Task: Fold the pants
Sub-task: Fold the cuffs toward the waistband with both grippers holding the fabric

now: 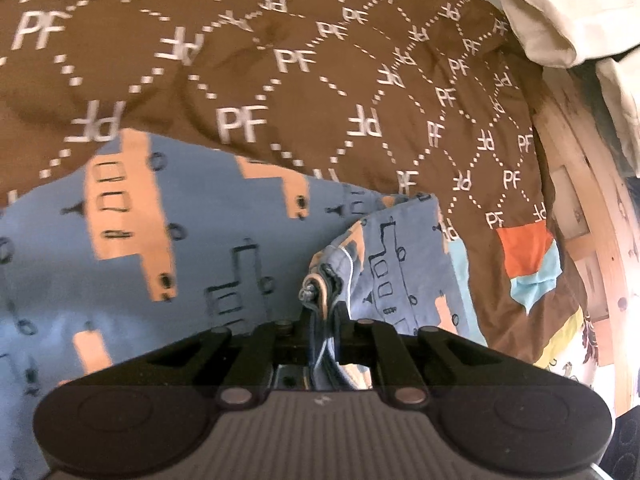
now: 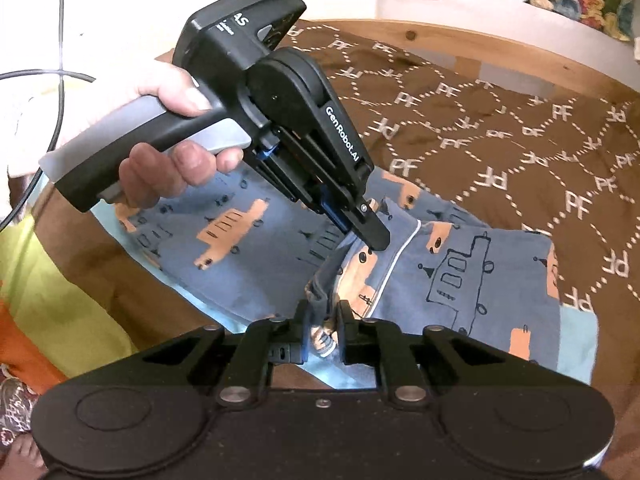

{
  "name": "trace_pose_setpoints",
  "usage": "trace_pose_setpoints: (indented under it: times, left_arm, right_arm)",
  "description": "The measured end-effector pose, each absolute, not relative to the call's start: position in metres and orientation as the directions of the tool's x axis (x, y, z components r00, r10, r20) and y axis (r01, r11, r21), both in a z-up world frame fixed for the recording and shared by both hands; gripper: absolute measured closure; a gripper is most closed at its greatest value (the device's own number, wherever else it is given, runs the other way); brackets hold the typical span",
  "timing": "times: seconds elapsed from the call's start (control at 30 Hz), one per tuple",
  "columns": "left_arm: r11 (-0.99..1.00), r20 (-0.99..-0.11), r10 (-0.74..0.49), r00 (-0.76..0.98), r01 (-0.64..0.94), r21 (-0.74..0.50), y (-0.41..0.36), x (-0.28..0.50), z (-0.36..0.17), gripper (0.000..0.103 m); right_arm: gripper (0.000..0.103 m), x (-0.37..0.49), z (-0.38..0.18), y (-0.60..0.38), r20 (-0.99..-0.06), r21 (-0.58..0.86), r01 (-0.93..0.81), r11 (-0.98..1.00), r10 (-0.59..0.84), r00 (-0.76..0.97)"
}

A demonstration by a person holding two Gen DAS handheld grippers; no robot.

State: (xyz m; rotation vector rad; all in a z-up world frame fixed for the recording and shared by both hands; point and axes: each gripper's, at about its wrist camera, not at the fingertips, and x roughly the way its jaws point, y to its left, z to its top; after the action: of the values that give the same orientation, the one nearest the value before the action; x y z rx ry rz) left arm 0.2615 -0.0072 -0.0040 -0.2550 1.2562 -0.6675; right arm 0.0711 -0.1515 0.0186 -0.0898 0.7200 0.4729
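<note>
- Pants (image 2: 256,236) lie on the bed's brown quilt (image 2: 500,128), one edge pinched up.
- Left gripper (image 2: 374,240) jaws clamp that edge; right gripper (image 2: 322,320) jaws clamp it nearby.
- Likely paired grip keeps fold even.

The pants (image 1: 168,240) run off the left wrist view's left edge; bunched cloth hides the left gripper's (image 2: 370,236) fingertips.
</note>
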Motion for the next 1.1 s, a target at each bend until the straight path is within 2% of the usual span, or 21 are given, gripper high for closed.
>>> trace_pose_setpoints:
  times: [0.5, 0.8, 0.9, 1.0, 1.07, 1.1]
  left_arm:
    - [0.826, -0.815, -0.548, 0.188, 0.274, -0.492, 0.051, 0.259, -0.004, 0.094]
    - [0.854, -0.848, -0.492, 0.195, 0.296, -0.428, 0.052, 0.257, -0.015, 0.093]
    - [0.857, -0.854, -0.481, 0.2, 0.314, -0.409, 0.05, 0.256, -0.018, 0.089]
    - [0.853, -0.847, -0.491, 0.203, 0.311, -0.42, 0.055, 0.254, -0.016, 0.08]
    - [0.854, -0.843, -0.492, 0.22, 0.311, -0.417, 0.061, 0.25, -0.012, 0.065]
    - [0.86, -0.842, -0.485, 0.238, 0.306, -0.409, 0.066, 0.246, -0.008, 0.059]
  right_arm:
    - [0.089, 0.085, 0.007, -0.115, -0.657, 0.1, -0.56, 0.822, 0.477, 0.583]
    - [0.089, 0.091, -0.01, -0.097, -0.691, 0.076, -0.598, 0.798, 0.474, 0.546]
    - [0.083, 0.09, -0.013, -0.095, -0.691, 0.071, -0.605, 0.793, 0.476, 0.544]
    - [0.07, 0.086, -0.008, -0.098, -0.681, 0.078, -0.606, 0.791, 0.487, 0.547]
    - [0.053, 0.079, -0.002, -0.101, -0.668, 0.065, -0.611, 0.789, 0.489, 0.561]
    - [0.047, 0.075, 0.002, -0.103, -0.662, 0.043, -0.613, 0.789, 0.482, 0.573]
